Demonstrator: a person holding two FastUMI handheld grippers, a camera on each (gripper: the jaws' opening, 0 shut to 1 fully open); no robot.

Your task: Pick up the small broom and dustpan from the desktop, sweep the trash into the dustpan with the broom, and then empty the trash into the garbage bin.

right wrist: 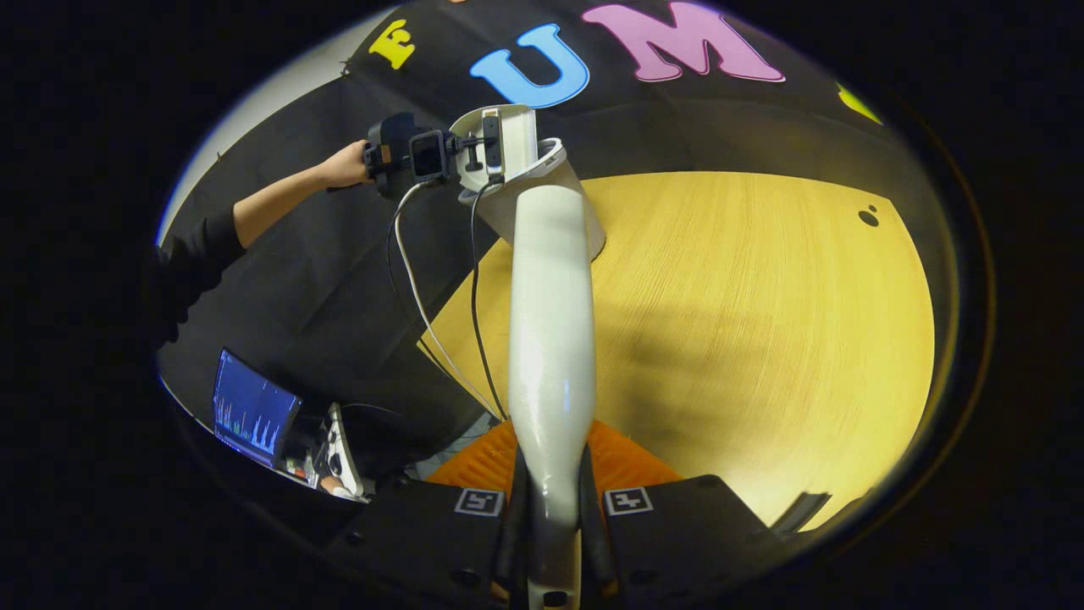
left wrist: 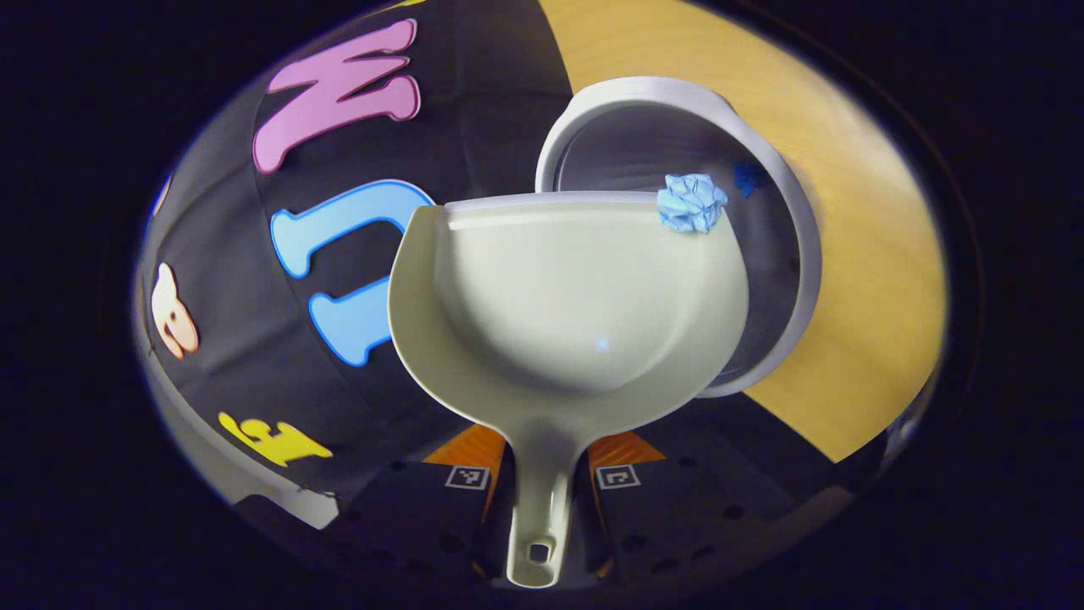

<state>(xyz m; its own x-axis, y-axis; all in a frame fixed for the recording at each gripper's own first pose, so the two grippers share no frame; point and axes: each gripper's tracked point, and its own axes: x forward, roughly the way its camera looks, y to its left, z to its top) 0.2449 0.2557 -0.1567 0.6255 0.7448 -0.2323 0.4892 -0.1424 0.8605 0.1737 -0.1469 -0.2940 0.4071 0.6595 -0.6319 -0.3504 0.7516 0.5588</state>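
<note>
Tipping dustpan (left wrist: 567, 296), paper wad (left wrist: 692, 202) over half-hidden bin (left wrist: 796, 220)

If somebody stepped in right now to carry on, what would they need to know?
Left gripper: shut on the dustpan handle, pan tipped over the garbage bin.
Right gripper: shut on the broom handle, held above the desktop.
Blue crumpled paper sits at the pan's front lip, over the bin mouth; a blue bit appears already inside.
Left to do: tip further until the paper drops.
</note>
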